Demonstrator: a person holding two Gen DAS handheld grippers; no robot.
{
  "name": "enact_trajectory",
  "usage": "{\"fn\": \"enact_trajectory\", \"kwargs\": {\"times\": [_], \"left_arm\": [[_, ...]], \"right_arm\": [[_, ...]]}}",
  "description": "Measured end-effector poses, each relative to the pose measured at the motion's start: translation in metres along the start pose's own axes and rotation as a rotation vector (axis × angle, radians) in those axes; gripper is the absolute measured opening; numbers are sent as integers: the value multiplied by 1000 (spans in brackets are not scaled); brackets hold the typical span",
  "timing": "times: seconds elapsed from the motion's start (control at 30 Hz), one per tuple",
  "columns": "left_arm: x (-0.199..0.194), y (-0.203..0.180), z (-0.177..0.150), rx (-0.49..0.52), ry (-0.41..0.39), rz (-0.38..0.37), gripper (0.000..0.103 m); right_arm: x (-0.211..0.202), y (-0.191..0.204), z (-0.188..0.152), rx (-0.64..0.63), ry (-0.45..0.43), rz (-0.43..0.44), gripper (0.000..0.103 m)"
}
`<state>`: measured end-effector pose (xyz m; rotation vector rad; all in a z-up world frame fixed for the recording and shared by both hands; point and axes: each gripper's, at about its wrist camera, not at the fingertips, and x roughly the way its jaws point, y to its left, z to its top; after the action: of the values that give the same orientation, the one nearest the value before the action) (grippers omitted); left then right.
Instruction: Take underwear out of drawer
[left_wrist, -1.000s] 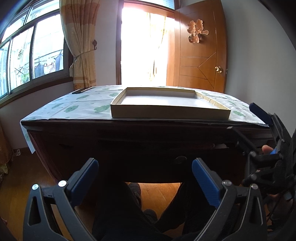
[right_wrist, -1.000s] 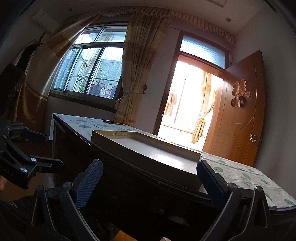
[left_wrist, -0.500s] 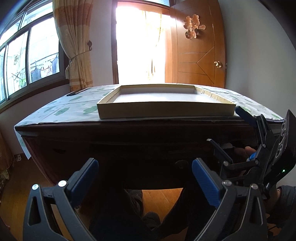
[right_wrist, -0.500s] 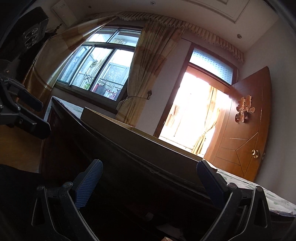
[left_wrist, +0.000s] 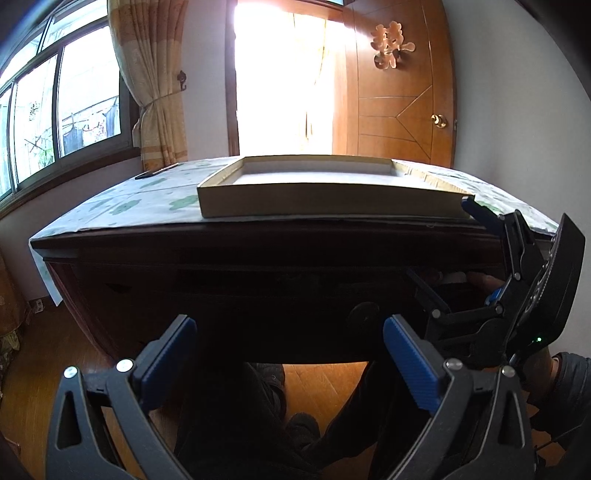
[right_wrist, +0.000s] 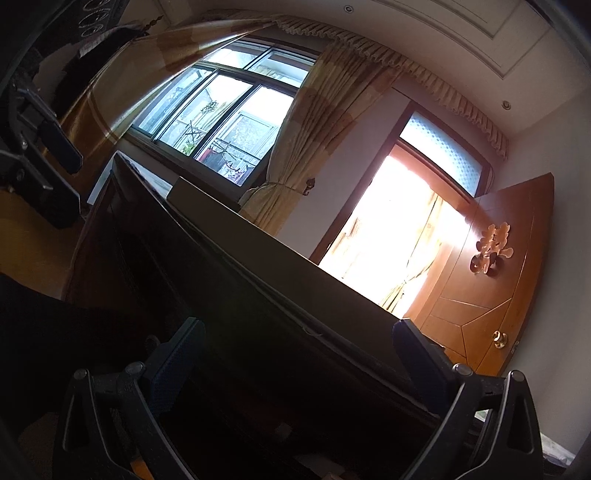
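The left gripper (left_wrist: 284, 354) has its blue fingers (left_wrist: 166, 350) wide apart and holds nothing. It waits low in front of the dark table (left_wrist: 258, 240), near the person's legs. The right gripper (right_wrist: 295, 358) also has its fingers spread and empty, and it tilts up close under the table's right edge, I think to reach the drawer (left_wrist: 369, 291) and pull it. The drawer front is too dark to tell if it is open. No underwear shows; it is probably inside. A flat tray (left_wrist: 325, 203) sits on top, maybe for the clothes.

Gold double-happiness char. 囍 (left_wrist: 391, 45) on wooden door (left_wrist: 391, 122) (no other txt)
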<state>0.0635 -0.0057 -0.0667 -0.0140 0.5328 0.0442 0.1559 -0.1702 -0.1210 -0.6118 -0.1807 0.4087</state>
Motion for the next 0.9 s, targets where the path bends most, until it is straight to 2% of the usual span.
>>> {"fn": "enact_trajectory", "kwargs": {"times": [0.37, 0.9], "left_arm": [[-9, 4, -6, -2, -4, -5, 103], [-15, 4, -6, 4, -19, -4, 103]], "right_arm": [[-8, -7, 4, 3, -8, 4, 102], [-17, -6, 11, 64, 25, 12, 102]]}}
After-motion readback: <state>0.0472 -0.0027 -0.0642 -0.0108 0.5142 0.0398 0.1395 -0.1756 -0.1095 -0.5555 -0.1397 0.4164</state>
